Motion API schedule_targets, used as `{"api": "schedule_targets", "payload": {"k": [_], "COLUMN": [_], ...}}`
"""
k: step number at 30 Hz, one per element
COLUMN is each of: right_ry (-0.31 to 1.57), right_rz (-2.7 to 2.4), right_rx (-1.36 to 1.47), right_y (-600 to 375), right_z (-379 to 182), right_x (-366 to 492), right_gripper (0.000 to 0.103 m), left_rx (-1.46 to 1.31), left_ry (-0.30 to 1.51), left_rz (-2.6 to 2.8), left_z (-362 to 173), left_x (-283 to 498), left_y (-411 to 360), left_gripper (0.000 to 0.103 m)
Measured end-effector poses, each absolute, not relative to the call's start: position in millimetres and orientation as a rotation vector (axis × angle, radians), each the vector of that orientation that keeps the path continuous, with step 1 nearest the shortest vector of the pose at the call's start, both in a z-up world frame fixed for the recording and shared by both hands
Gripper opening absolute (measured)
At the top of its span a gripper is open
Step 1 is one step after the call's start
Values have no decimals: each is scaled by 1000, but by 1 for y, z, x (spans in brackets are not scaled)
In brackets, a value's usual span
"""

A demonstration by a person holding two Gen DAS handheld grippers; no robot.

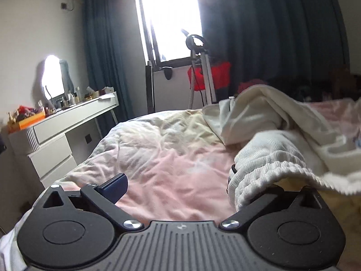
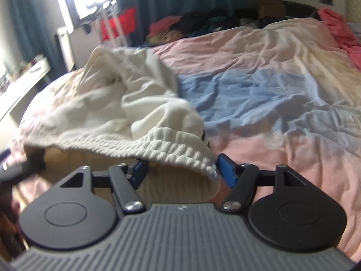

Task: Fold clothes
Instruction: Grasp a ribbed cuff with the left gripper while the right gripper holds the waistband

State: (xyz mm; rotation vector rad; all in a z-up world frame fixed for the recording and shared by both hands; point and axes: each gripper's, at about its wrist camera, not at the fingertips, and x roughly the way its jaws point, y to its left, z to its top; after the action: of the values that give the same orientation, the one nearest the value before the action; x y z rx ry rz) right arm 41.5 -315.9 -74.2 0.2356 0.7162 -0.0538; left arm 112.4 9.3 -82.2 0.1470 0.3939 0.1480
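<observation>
A cream-white garment with a ribbed elastic waistband lies rumpled on a bed covered by a pink, blue and pale yellow quilt; the right tongs stand open, blue pads apart, with the waistband draped between them and nothing pinched; the left tongs are spread wide, one dark blue pad bare over the pink quilt, the other finger hidden beneath the garment's waistband, so any grip there cannot be told; the garment heaps up toward the bed's far edge; beyond stand a white dressing surface cluttered with bottles, teal curtains and a bright window
</observation>
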Motion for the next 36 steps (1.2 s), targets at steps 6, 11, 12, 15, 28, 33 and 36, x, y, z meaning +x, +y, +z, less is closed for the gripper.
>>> {"api": "schedule_targets", "payload": {"k": [6,11,12,15,28,33,36], "right_ry": [738,739,732,717,789,783,729], "right_rz": [199,272,244,111,7,125,158], "right_rx": [283,548,591,747,1027,1144,1259], "right_y": [-299,-322,-329,-358,-381,-378,-382], "right_z": [-70,-70,-72,-84,-141,-158,-160], "right_x": [29,35,36,38,78,81,69], "right_gripper": [77,77,77,80,79,67,49], "left_rx": [77,100,66,-108,-598,-673,-730], "left_ry": [558,715,746,834,915,933,907], "left_rz": [62,-98,-124,-192,-358,-473,-543], "left_z": [-65,-77,-81,-92,-128,-144,-140], "left_x": [146,150,147,127,189,202,199], "left_y": [42,60,69,105,118,115,123], "left_gripper": [102,101,101,101,98,77,70]}}
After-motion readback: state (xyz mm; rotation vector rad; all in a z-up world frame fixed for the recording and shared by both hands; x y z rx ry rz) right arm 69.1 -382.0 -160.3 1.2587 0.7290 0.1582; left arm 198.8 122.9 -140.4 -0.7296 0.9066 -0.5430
